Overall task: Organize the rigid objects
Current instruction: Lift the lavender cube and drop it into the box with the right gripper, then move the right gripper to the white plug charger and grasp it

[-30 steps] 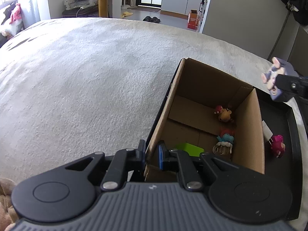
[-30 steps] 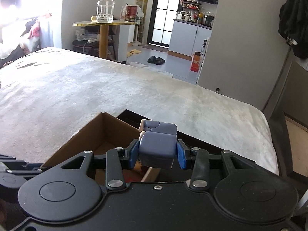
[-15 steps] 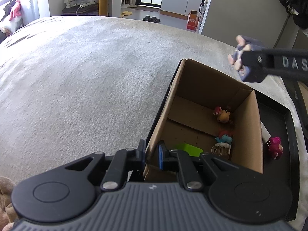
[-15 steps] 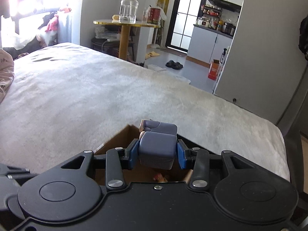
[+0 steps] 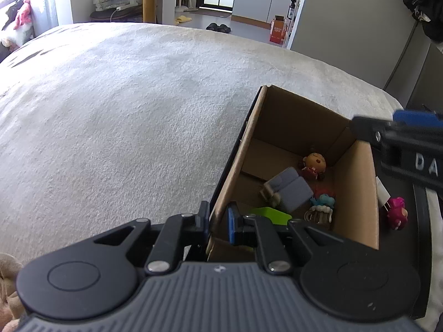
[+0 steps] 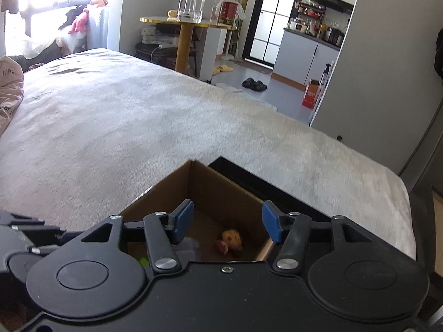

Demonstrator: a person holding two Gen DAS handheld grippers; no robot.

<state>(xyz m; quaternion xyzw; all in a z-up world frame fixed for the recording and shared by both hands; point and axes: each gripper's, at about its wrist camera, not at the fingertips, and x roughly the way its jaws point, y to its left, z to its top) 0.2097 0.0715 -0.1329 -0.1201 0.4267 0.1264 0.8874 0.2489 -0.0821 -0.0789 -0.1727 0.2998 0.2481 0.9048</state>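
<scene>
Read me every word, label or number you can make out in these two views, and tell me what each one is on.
"DA": white letters on the black right gripper arm, cut off by the frame edge.
Orange carton on the floor: print too blurred.
Red tin on the round table: label too small.
Beige fabric: writing unreadable.

The left gripper (image 5: 218, 225) sat low in the frame, clamped on a box wall (image 5: 221, 207). The right gripper (image 6: 227, 222), lower centre, had just been opening, nothing between its jaws.

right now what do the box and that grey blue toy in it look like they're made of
Box: brown corrugated cardboard, matte; raw cut edges and folded flaps show.
Grey blue toy: probably hard plastic or vinyl, smooth and matte; it keeps crisp blocky edges where it lies tilted.
</scene>
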